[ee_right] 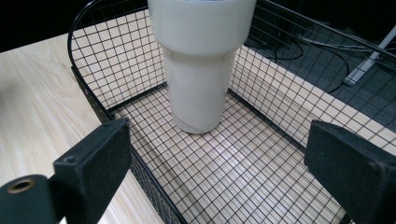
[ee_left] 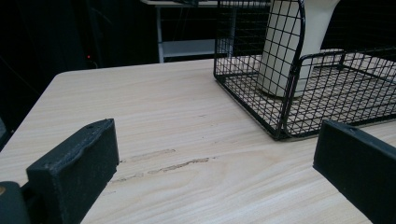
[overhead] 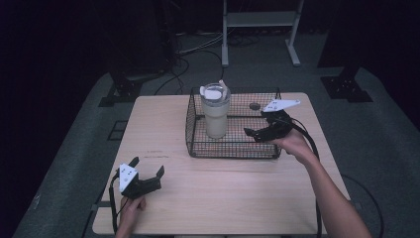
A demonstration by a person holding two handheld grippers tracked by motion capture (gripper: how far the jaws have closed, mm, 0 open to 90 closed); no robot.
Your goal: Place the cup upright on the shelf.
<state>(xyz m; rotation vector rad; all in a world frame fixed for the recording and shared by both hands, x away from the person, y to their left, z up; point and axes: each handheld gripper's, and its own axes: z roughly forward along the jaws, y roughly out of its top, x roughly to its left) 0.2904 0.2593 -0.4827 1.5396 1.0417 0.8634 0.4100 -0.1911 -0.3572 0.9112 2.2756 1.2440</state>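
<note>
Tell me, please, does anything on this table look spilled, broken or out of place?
Nothing serious. The tumbler stands upright inside the wire basket, with no spill visible. The table has a few scuffs by the left gripper.

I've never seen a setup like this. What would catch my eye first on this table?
Most likely the tall cream tumbler with a lid, standing upright at the left end of a black wire basket at the far side of the wooden table. Next, the two hand-held tools: the right gripper, jaws open, reaches into the basket toward the tumbler, while the left gripper sits open near the front left corner.
</note>
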